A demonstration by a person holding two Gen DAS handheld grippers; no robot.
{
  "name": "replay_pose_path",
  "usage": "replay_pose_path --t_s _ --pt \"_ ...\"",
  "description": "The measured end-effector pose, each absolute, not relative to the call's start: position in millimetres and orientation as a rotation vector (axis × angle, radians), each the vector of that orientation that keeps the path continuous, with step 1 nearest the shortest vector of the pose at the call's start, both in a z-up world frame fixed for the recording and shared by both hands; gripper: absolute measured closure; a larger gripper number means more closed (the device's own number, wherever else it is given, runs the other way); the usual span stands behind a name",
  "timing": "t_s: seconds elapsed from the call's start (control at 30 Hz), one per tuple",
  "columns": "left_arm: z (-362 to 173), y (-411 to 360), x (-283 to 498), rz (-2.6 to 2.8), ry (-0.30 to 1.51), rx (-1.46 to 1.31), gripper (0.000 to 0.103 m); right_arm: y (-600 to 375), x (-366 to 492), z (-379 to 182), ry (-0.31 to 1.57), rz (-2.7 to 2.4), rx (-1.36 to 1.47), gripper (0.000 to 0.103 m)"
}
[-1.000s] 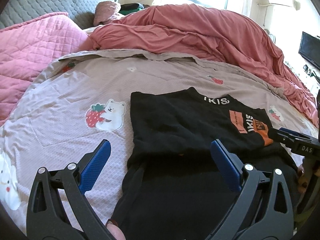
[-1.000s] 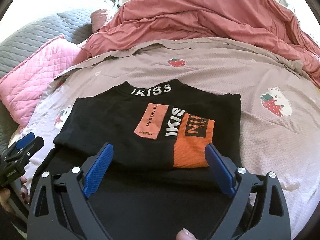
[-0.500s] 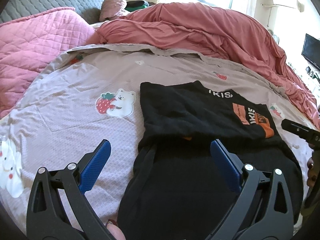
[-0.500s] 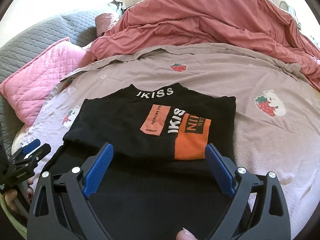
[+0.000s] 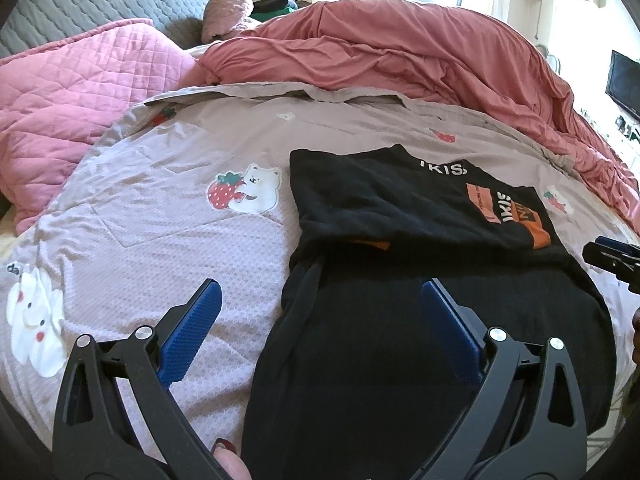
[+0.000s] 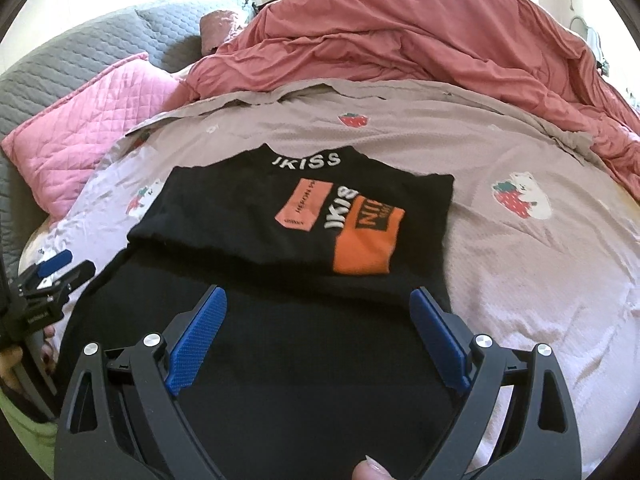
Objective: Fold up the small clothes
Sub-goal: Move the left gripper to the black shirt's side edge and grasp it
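Observation:
A black top (image 6: 304, 216) with white "IKISS" lettering and orange patches lies on the mauve bedsheet, its upper part folded down over its lower part. In the left wrist view the same black top (image 5: 400, 216) sits right of centre. My left gripper (image 5: 320, 304) is open above the garment's near left edge, holding nothing. My right gripper (image 6: 318, 312) is open over the plain black lower part, also holding nothing. Each gripper shows at the edge of the other's view: the right gripper (image 5: 612, 256) and the left gripper (image 6: 56, 270).
The mauve sheet (image 5: 160, 216) with strawberry-and-bear prints covers the bed. A bunched salmon duvet (image 6: 420, 48) lies behind the top. A pink quilted pillow (image 5: 72, 96) and a grey headboard (image 5: 80, 0) are at the back left. A dark screen (image 5: 624, 80) stands far right.
Both grippers have drawn back and up from the top, so it looks smaller and farther away. Both stay open. The garment has not moved.

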State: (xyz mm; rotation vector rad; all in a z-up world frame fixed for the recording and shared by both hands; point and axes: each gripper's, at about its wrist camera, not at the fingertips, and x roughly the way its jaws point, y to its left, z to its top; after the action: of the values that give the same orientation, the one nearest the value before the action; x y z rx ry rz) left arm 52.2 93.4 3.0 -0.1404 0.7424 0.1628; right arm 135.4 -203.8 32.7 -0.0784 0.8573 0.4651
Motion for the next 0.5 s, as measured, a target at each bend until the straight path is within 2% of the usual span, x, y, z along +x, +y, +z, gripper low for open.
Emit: replay_pose_path --t_s 0.5 --pt "7 102 23 0.192 0.784 -0.175 0.01 -234 107 25 0.894 0.45 -0.083 0.011"
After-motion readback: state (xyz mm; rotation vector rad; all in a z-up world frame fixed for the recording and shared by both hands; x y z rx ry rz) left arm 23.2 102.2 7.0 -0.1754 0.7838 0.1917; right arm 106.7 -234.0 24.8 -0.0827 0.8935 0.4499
